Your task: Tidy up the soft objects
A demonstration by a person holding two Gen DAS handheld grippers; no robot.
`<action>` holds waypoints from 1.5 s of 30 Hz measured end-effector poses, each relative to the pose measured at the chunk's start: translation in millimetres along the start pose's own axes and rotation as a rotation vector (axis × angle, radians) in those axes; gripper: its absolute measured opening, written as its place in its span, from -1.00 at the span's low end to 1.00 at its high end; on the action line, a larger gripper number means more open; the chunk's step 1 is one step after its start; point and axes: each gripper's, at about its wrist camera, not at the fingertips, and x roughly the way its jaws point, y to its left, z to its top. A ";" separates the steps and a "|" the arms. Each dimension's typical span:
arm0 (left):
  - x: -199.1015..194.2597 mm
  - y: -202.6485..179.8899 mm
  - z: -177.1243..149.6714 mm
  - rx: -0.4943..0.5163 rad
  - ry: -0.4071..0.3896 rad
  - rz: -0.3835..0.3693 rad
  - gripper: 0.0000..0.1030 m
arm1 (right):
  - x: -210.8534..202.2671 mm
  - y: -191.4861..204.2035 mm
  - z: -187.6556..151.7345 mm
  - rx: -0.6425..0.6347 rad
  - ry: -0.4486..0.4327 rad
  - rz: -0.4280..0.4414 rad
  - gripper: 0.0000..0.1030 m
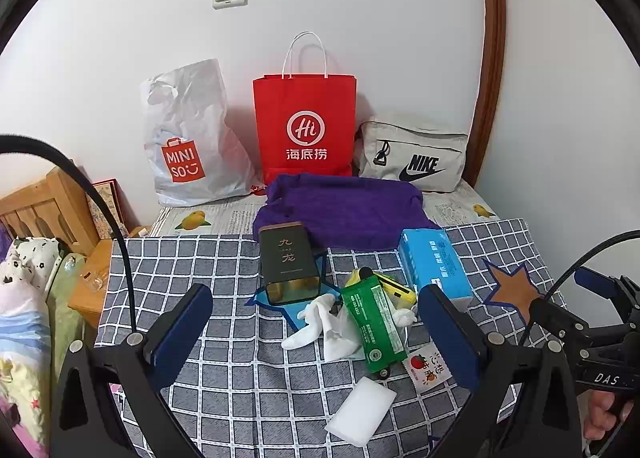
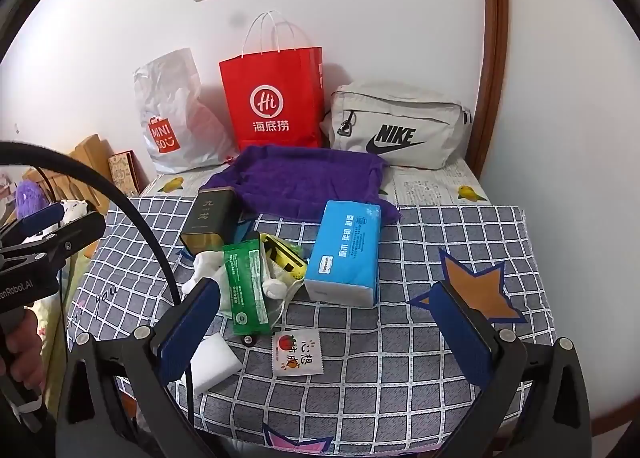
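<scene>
A pile lies on the checked cloth: a purple towel [image 1: 344, 209] [image 2: 304, 181], a blue tissue pack [image 1: 436, 262] [image 2: 346, 254], white socks [image 1: 324, 326] [image 2: 204, 266], a green wipes pack [image 1: 374, 326] [image 2: 245, 286], a white sponge [image 1: 360, 410] [image 2: 212, 362] and a small strawberry sachet [image 1: 426, 368] [image 2: 296, 352]. My left gripper [image 1: 316, 334] hangs open above the socks and wipes, touching nothing. My right gripper [image 2: 332, 332] is open too, over the cloth near the sachet, with nothing between its fingers.
A dark tea tin [image 1: 286, 262] [image 2: 210, 221] and a yellow item [image 1: 394, 286] [image 2: 286, 254] sit in the pile. Against the wall stand a white Miniso bag [image 1: 188, 141], a red paper bag [image 1: 306, 129] and a grey Nike pouch [image 1: 416, 153]. A wooden bed frame [image 1: 48, 205] is left.
</scene>
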 end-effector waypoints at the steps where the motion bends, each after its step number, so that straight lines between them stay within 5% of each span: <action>1: -0.5 -0.8 -0.3 0.002 -0.001 0.000 1.00 | 0.1 0.2 -0.6 -0.001 0.000 0.001 1.00; 45: -5.6 -2.1 -2.7 0.011 -0.007 0.001 1.00 | -5.0 3.1 0.7 -0.009 -0.015 0.013 1.00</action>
